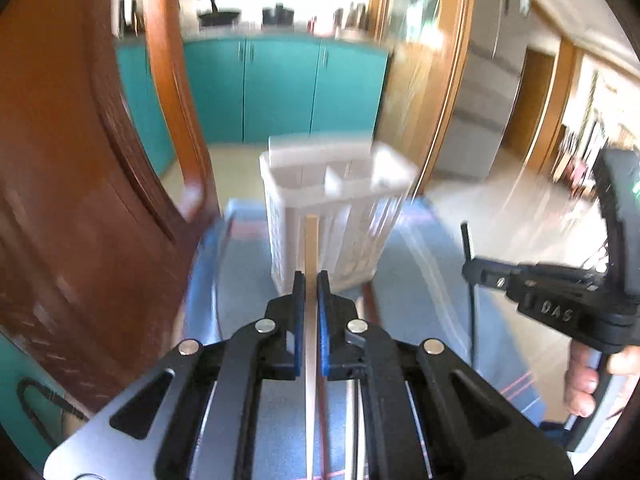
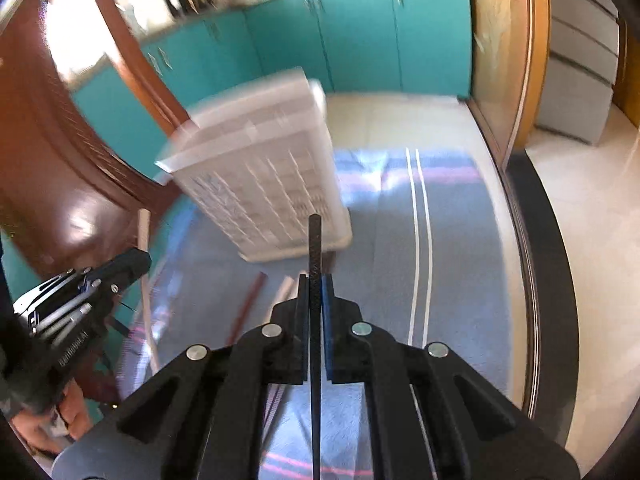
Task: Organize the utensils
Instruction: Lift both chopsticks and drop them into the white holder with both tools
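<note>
My left gripper [image 1: 311, 280] is shut on a pale wooden chopstick [image 1: 311, 240], which sticks out past the blue pads toward a white slotted utensil caddy [image 1: 332, 208]. The caddy stands just ahead on the mat, and its divided top looks empty. My right gripper [image 2: 315, 280] is shut on a black chopstick [image 2: 315, 240], with the caddy [image 2: 260, 184] ahead and to its left. Each gripper shows in the other's view: the right gripper [image 1: 470, 270] with its black stick at the right, the left gripper [image 2: 140, 258] at the lower left. Both views are blurred.
A blue striped mat [image 2: 460, 240] covers the glass table, whose dark rim [image 2: 548, 260] curves along the right. A reddish chopstick [image 2: 248, 304] and a pale one [image 2: 286, 284] lie loose near the caddy. A wooden chair [image 1: 80, 160] stands close on the left, and teal cabinets [image 1: 280, 88] lie beyond.
</note>
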A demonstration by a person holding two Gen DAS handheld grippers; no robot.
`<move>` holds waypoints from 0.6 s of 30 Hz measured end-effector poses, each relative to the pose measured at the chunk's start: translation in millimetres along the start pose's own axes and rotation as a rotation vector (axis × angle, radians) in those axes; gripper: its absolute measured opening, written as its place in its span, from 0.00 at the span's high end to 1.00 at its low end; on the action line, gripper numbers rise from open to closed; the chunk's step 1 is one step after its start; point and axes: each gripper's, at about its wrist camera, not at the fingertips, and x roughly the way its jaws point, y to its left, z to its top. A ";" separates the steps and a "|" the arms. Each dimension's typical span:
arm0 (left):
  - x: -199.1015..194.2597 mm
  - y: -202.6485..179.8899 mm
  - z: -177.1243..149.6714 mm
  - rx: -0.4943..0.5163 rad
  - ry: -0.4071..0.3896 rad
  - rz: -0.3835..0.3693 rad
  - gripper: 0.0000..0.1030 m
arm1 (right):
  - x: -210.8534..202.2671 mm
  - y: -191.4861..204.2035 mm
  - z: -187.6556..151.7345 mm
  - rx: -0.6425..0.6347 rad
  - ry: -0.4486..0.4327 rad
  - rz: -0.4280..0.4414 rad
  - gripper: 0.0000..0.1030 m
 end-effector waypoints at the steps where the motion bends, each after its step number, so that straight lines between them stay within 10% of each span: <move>1: -19.2 0.5 7.1 -0.007 -0.055 -0.008 0.93 | -9.8 -0.8 2.8 0.004 -0.020 0.021 0.94; 10: -114.8 19.2 72.4 -0.172 -0.545 0.012 0.93 | -103.8 -0.3 64.8 0.071 -0.345 0.134 0.94; 18: -47.3 31.4 99.2 -0.267 -0.565 0.098 0.93 | -133.0 -4.8 87.5 0.184 -0.732 0.109 0.93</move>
